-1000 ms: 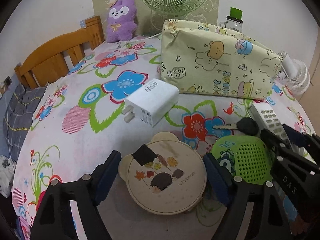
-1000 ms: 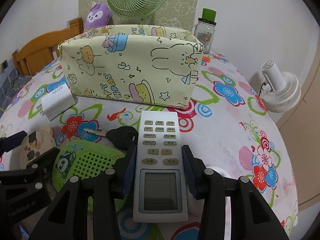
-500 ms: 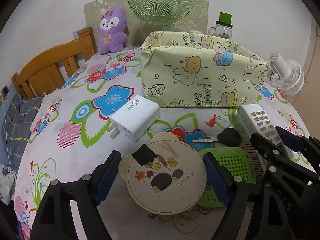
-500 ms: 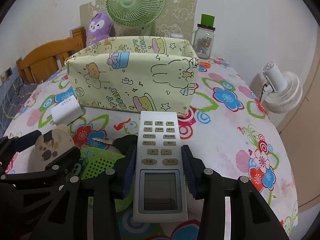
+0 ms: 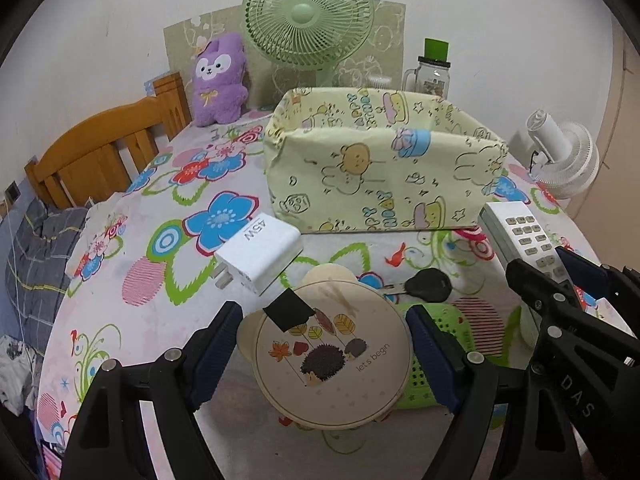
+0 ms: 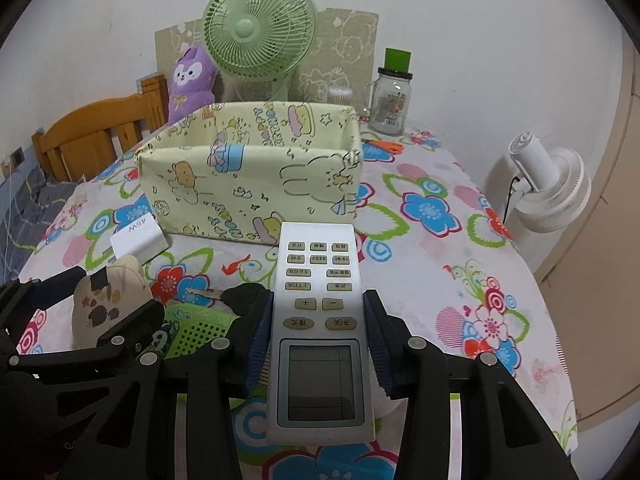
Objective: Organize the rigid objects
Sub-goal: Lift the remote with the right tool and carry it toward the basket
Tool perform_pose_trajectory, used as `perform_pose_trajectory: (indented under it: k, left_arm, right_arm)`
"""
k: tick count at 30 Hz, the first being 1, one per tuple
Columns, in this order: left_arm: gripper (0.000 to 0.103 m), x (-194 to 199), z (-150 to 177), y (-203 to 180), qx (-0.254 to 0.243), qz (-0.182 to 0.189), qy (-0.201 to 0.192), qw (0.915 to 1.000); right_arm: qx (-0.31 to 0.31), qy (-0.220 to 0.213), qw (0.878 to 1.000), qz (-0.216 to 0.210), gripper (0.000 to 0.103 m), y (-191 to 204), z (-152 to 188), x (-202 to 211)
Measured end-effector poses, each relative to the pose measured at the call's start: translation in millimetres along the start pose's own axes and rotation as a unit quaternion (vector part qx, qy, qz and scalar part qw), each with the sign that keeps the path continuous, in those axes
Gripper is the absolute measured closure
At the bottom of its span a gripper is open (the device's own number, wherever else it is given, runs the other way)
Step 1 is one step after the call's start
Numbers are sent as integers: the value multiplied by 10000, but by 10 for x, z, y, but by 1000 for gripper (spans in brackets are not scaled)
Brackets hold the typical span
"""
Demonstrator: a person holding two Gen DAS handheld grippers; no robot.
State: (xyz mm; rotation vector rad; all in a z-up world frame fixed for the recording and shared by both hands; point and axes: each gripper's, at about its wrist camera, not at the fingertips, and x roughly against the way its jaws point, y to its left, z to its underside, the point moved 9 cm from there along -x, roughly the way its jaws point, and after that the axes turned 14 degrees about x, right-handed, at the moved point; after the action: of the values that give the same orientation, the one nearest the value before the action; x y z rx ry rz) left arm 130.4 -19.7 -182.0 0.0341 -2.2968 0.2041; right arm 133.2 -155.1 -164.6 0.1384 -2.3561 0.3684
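1. The left gripper (image 5: 326, 354) holds a round coaster (image 5: 332, 356), printed with hedgehogs and leaves, between its blue pads at the lower centre of the left wrist view; the fingers are spread to the coaster's width and press against its edges.
2. The right gripper (image 6: 316, 340) clamps a white remote control (image 6: 320, 332) by its long sides at the lower centre of the right wrist view, its buttons and screen facing up.
3. A yellow fabric box (image 6: 248, 176) with cartoon animals stands open-topped in the middle of the flowered tablecloth (image 6: 432, 264), just beyond the remote's far end.
4. A white charger (image 5: 258, 254) marked 45W lies left of centre, near the box's lower left corner.
5. A black key (image 5: 426, 286) and a green perforated pad (image 5: 448, 328) lie between the two grippers, the pad partly under the coaster.
6. A green fan (image 6: 260, 28), a purple plush toy (image 5: 218, 80) and a glass jar (image 6: 390, 100) line the wall at the top of the frame; a white fan (image 6: 548, 188) stands at the right edge.
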Motion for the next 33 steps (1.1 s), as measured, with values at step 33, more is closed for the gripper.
perform_pose_trajectory:
  k: [33]
  left_arm:
    - [18, 416, -309, -496, -296, 250, -276, 9989]
  right_arm:
    - [-291, -399, 9988, 31, 56, -288, -424, 449]
